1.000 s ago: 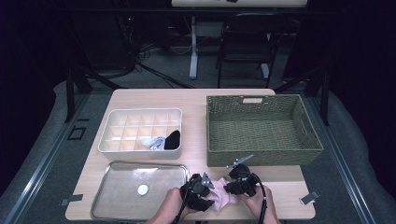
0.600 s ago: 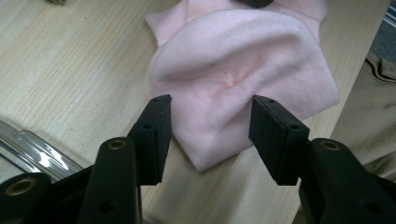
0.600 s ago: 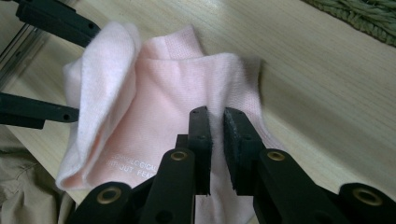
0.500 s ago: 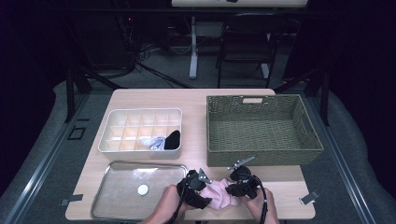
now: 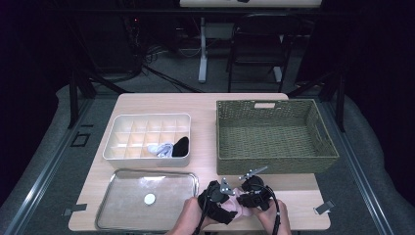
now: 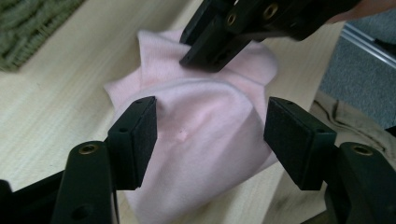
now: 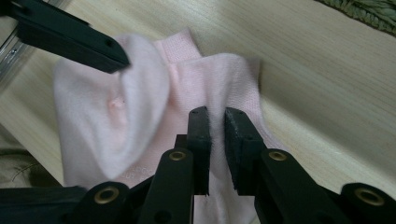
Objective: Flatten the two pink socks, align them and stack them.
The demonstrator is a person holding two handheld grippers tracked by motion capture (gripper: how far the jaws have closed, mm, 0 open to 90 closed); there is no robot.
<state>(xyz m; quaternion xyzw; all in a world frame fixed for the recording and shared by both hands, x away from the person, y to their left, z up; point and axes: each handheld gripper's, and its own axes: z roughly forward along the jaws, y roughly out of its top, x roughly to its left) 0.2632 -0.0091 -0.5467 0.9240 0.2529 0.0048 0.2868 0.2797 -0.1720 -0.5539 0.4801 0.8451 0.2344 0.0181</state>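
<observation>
- High view: a wooden table point(image 5: 205, 105) carries a white divided organiser point(image 5: 147, 139) at the left, with a pale sock point(image 5: 160, 149) and a black sock point(image 5: 181, 146) in its front compartments.
- A green woven basket point(image 5: 276, 134) stands at the right, and a shallow metal tray point(image 5: 147, 198) with a small white disc point(image 5: 149, 199) in it lies just in front of the organiser.
- At the near edge of the table, between tray and basket, two hands hold the left gripper point(image 5: 221, 203) and the right gripper point(image 5: 249, 196) close together over a pink sock point(image 5: 238, 209), which lies on the tabletop.
- Left gripper view: the left gripper point(image 6: 210, 135) has its two black pads standing apart, one on each side of a rounded hump of the pink sock point(image 6: 201, 144); its jaws have just been opening, and the cloth sits between them without being pressed.
- Farther off, the right gripper point(image 6: 219, 46) comes in from the top and bites into the sock's far fold, with bare wood beside it and a corner of the basket point(image 6: 28, 23) at upper left.
- Right gripper view: the right gripper point(image 7: 217, 135) has its jaws nearly together, pinching a thin ridge of the pink sock point(image 7: 187, 88).
- One jaw of the left gripper point(image 7: 70, 39) reaches in from the upper left, its tip at the sock's puffed-up part.
</observation>
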